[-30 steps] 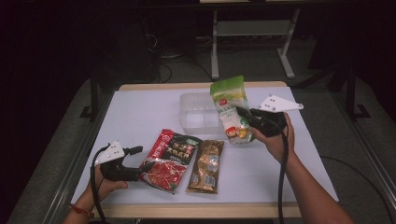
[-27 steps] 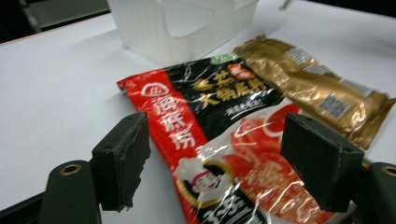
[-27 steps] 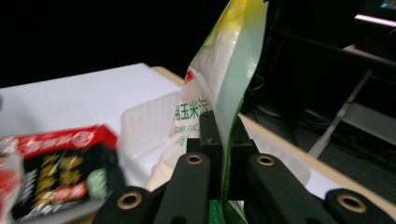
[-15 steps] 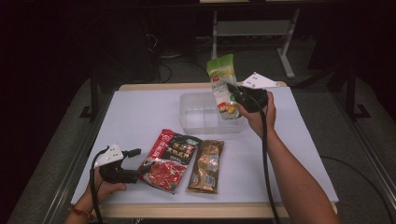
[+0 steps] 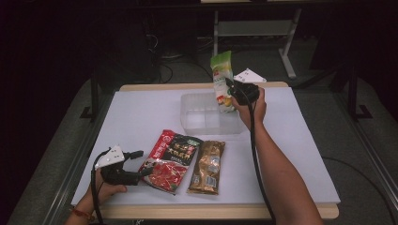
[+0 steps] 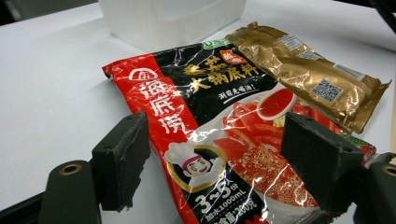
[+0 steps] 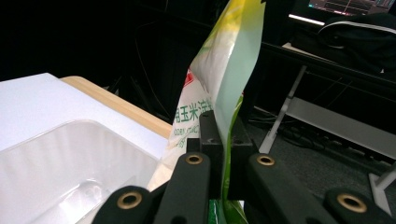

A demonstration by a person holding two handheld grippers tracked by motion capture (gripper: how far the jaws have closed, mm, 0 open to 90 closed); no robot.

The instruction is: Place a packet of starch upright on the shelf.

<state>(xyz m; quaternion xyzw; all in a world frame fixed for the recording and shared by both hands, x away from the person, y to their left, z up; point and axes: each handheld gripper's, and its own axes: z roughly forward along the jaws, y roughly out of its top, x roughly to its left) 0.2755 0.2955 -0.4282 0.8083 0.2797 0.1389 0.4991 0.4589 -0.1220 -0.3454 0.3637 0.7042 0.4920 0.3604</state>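
My right tongs (image 5: 233, 89) are pinched tight on the green and white packet (image 5: 222, 77), and in the right gripper view I see my two black jaws pressed flat against its thin film with the packet (image 7: 219, 84) standing up on edge between them, its printed face turned toward the clear plastic tub (image 7: 60, 158). The packet hangs off the front of these tongs and rises above them, its lower end dipping toward the far right corner of the tub (image 5: 206, 115), whose open mouth lies just beside and below my jaws; I cannot tell whether the packet's bottom touches the tub's wall. My right hand (image 5: 251, 105) grips the body of the tongs from behind, with the cable trailing back along my forearm. My left tongs (image 5: 141, 165) stand wide apart and grip nothing: in the left gripper view the two jaws sit either side of the near end of the red and black sauce pouch (image 6: 210, 140), which lies flat on the white table (image 6: 46, 84) between and ahead of them, the pads clear of it. Just past that pouch, off to the right of those jaws, lies the gold packet (image 6: 313, 74), its edge overlapping the pouch, and farther ahead sits the tub (image 6: 173, 18)
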